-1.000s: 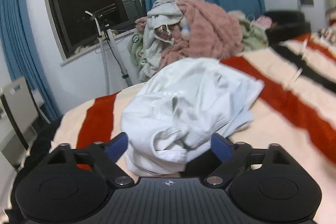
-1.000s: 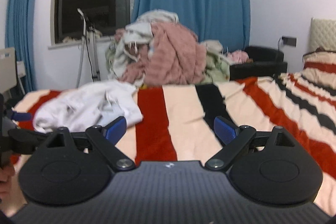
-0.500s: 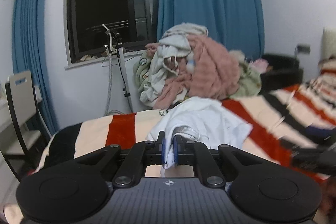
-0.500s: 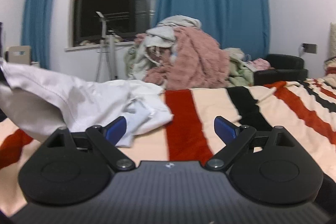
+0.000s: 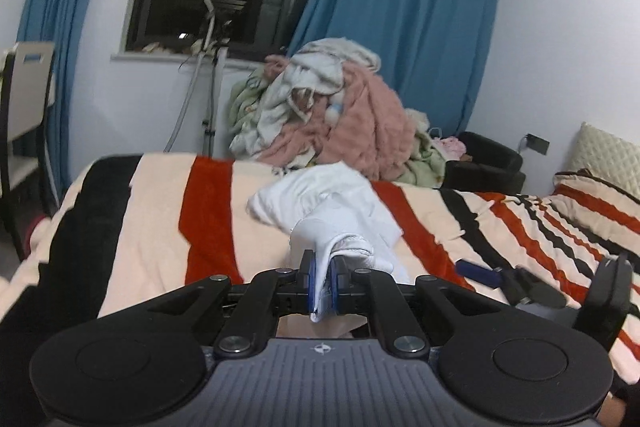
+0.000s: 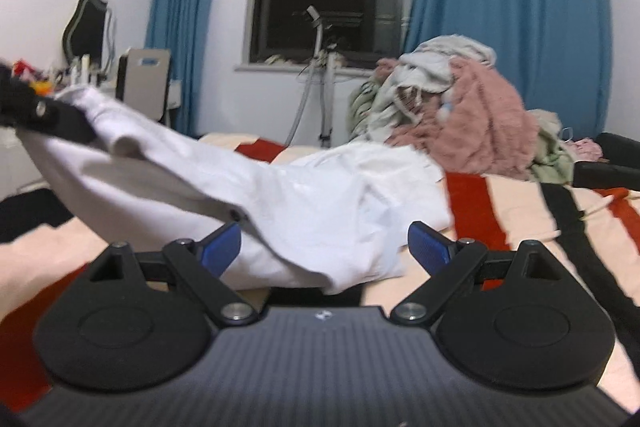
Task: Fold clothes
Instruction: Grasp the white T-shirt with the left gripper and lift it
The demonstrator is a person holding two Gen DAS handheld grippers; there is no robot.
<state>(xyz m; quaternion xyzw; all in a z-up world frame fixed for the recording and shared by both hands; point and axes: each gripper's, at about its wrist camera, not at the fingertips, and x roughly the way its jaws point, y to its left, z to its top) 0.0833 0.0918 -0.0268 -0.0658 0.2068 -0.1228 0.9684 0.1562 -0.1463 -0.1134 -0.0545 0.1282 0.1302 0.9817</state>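
Observation:
A white garment (image 5: 332, 203) lies crumpled on the striped bed. My left gripper (image 5: 324, 281) is shut on a hem of it and lifts that end, so the cloth stretches from the bed up to the jaws. In the right wrist view the same garment (image 6: 304, 203) runs from the upper left, where the left gripper (image 6: 52, 115) holds it, down to the bed. My right gripper (image 6: 324, 247) is open and empty, its blue fingers on either side of the garment's low edge. The right gripper also shows at the right of the left wrist view (image 5: 536, 283).
A tall heap of pink, white and green clothes (image 5: 340, 123) sits at the far side of the bed (image 5: 152, 211). A chair (image 5: 20, 131) stands at the left, a black armchair (image 5: 488, 167) at the right, a stand (image 5: 208, 75) by the window.
My left gripper closed on the garment's hem and lifted it up and away from the heap. My right gripper moved left, close to the garment, and stays open.

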